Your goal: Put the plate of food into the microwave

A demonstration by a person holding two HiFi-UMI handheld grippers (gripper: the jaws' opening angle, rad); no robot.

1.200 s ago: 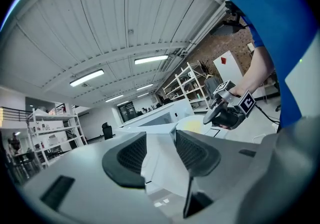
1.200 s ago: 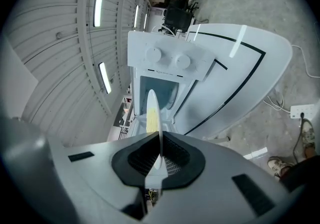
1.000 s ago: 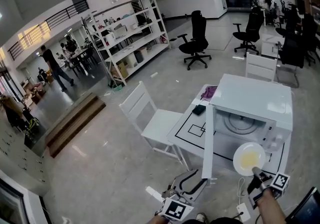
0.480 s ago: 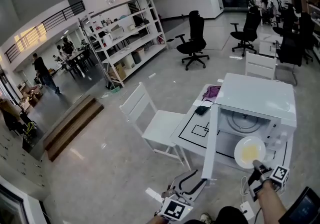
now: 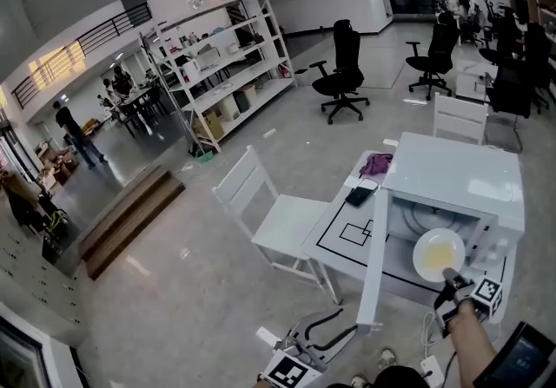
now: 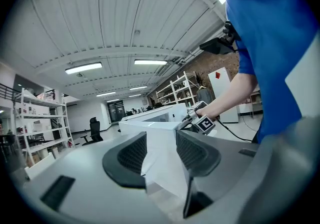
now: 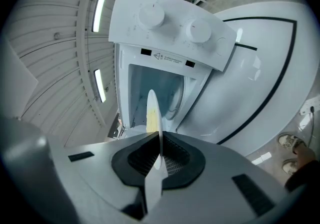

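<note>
The white microwave (image 5: 452,178) stands on a white table (image 5: 334,243) with its door (image 5: 373,265) swung wide open. A white plate with yellow food (image 5: 437,253) hangs right at the mouth of the cavity, and my right gripper (image 5: 448,278) is shut on its near rim. In the right gripper view the plate (image 7: 152,110) shows edge-on between the pads, in front of the open cavity (image 7: 165,87) and below the two knobs (image 7: 150,15). My left gripper (image 5: 334,325) hangs low beside the door, jaws apart and nothing between them (image 6: 161,143).
A white chair (image 5: 261,213) stands left of the table. On the table's far end lie a black phone (image 5: 359,196) and a purple cloth (image 5: 376,163). A laptop (image 5: 526,360) is at the bottom right. Office chairs and shelving stand farther back.
The plate in my right gripper has moved up and closer to the microwave's cavity. My left gripper has sunk toward the bottom edge of the head view.
</note>
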